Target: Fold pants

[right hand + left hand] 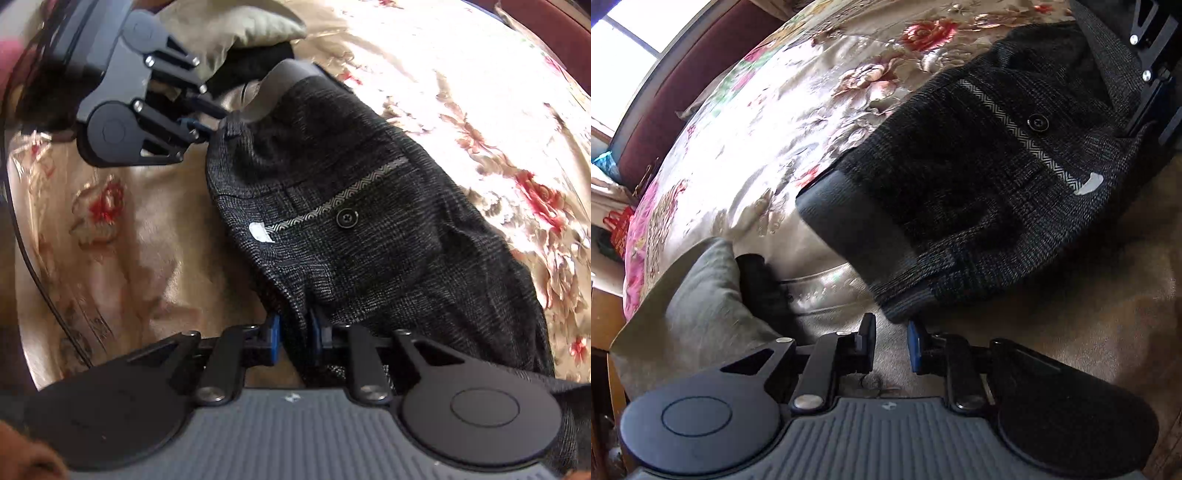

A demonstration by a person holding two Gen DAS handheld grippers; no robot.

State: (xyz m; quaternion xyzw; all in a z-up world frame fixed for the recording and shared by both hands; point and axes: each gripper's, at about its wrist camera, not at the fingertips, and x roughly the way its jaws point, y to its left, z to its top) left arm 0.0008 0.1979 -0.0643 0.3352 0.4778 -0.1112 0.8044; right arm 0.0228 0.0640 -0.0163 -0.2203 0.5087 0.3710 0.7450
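Here the right gripper [293, 334] jaws pinch the pants [354, 229]; the left gripper [892, 341] jaws stand empty, slightly apart.

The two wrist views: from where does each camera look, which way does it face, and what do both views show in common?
Left wrist view: sits on the left gripper, facing steeply down at the bedspread; its fingers stand apart, empty, beside the edge of the pants.
Right wrist view: sits on the right gripper, facing down over the pants; fabric lies between its fingers; the left gripper shows at top left.
Shared: the pants, their button, the floral bedspread, the grey pillow.
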